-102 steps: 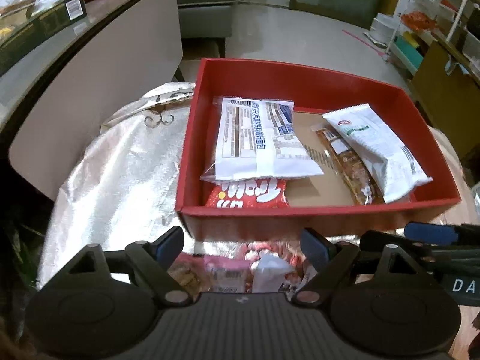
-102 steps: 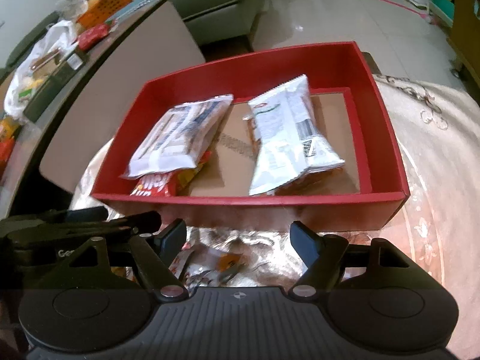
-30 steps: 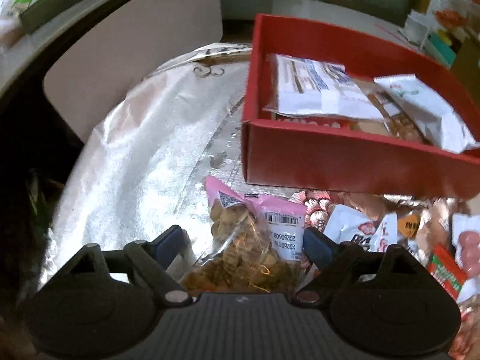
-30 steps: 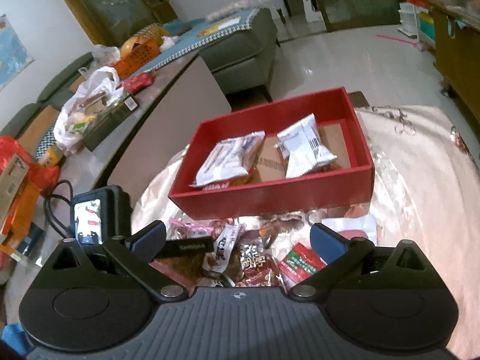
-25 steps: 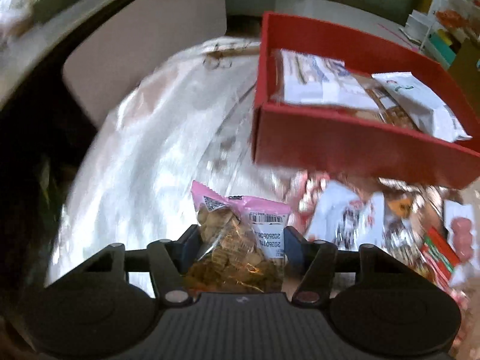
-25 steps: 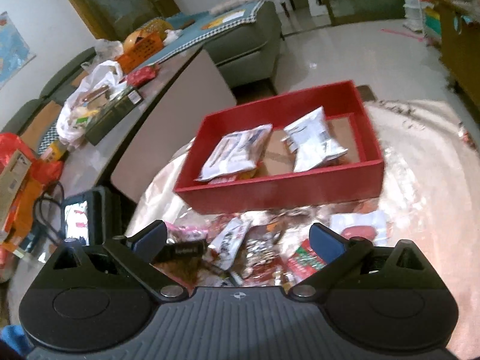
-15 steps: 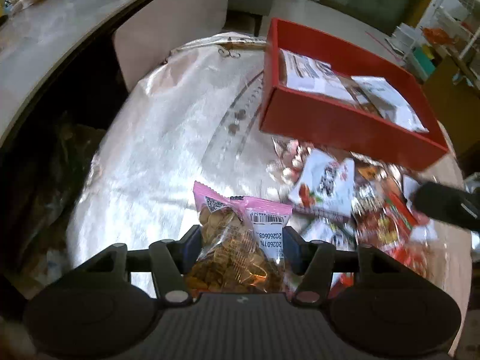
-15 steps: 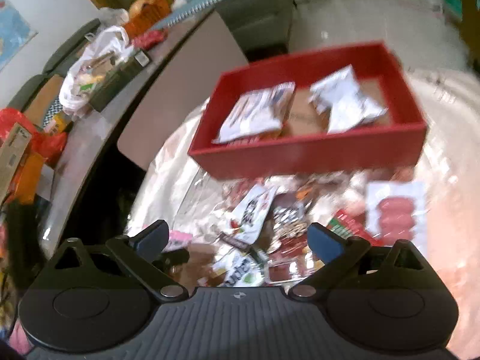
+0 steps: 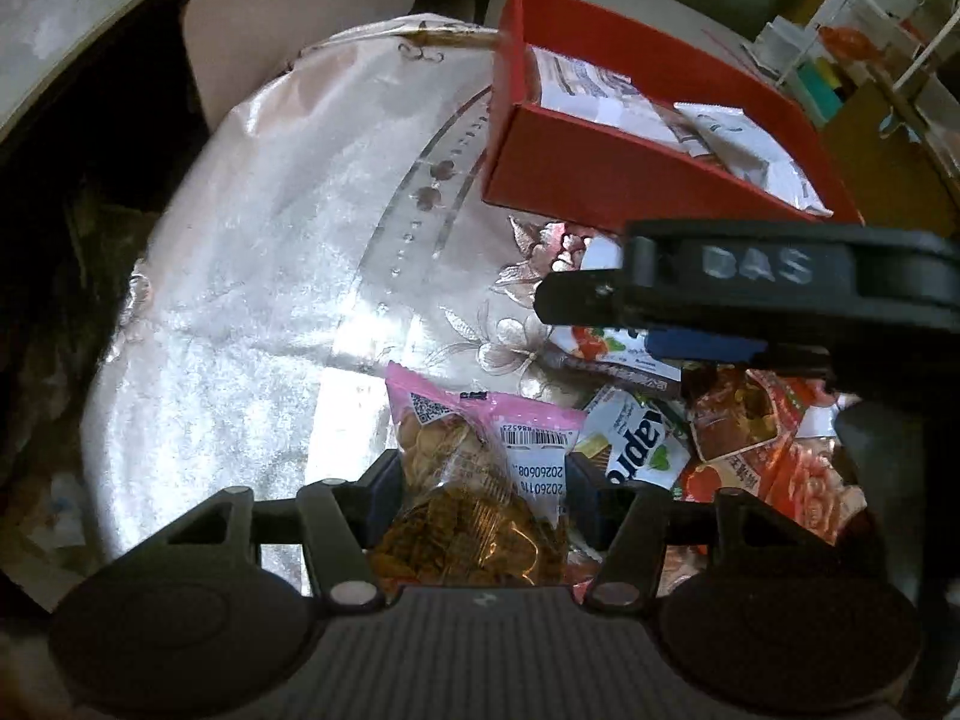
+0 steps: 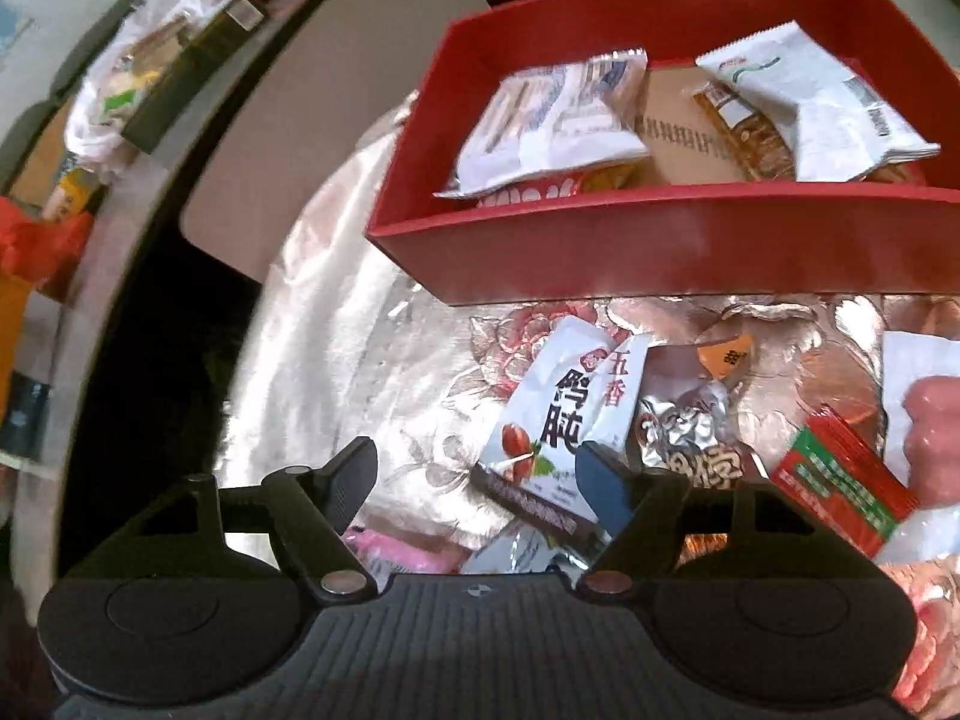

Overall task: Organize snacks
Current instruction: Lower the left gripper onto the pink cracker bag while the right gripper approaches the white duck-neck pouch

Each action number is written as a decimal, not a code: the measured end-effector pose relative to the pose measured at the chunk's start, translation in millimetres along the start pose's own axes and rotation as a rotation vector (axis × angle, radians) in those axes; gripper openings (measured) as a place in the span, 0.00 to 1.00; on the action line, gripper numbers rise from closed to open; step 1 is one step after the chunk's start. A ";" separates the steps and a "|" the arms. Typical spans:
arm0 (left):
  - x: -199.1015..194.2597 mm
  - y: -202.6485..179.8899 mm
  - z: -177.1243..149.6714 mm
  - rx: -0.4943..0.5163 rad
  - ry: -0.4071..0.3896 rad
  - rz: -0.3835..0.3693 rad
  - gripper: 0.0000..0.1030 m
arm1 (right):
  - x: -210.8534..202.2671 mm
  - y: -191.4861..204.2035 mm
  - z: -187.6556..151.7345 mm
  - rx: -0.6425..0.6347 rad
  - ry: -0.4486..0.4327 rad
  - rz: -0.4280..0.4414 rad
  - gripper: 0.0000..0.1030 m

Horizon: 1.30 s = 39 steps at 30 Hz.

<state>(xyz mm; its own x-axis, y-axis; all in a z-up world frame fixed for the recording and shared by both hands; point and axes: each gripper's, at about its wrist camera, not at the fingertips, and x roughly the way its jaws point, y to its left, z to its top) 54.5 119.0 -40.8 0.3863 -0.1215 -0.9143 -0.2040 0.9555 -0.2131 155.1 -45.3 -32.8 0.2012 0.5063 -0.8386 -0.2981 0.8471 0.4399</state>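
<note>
1. A round table [image 9: 252, 252] under a shiny silver cloth with a floral pattern fills most of both views; a pale chair back [image 9: 300, 12] stands against its far edge.
2. A red box [image 10: 660, 252] sits on the far part of the table. Inside lie a white-and-blue packet [image 10: 552, 126] at the left, a white packet [image 10: 810, 102] at the right on top of a clear pack of brown bars [image 10: 744, 126], and a bare brown cardboard floor between them.
3. A loose heap of snacks lies on the cloth just in front of the box: a white pouch with Chinese lettering [image 10: 558, 420], a crinkled silver packet [image 10: 690, 438], a red-and-green sachet [image 10: 840, 486] and a white pack of pink sausages [image 10: 924, 414].
4. The right gripper [image 10: 474, 480] hangs over the near left edge of that heap, its jaws closing. The lower corner of the white pouch lies between them, but the pads do not press on it. In the left wrist view this gripper [image 9: 750, 300] crosses in front of the box as a dark bar.
5. The left gripper [image 9: 483, 480] is pinched on a pink-topped bag of golden-brown crackers [image 9: 480, 480], both pads pressing its sides, near the left of the heap and beside a white wafer packet [image 9: 636, 450].
</note>
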 end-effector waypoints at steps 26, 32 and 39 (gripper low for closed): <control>13.7 5.4 -2.4 -0.039 0.041 0.010 0.52 | 19.2 24.4 22.1 -0.121 0.025 -0.228 0.77; 18.8 -2.7 -5.5 -0.013 0.025 0.047 0.58 | 43.5 34.6 17.6 -0.138 0.058 -0.276 0.88; 19.0 0.7 -6.7 -0.029 0.033 0.051 0.66 | 56.5 48.1 4.9 -0.262 0.054 -0.302 1.00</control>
<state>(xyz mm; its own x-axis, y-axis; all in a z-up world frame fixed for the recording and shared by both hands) 55.7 115.6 -60.6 0.3452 -0.0817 -0.9350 -0.2488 0.9526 -0.1751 156.8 24.9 -57.4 0.2695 0.2257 -0.9362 -0.4623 0.8831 0.0798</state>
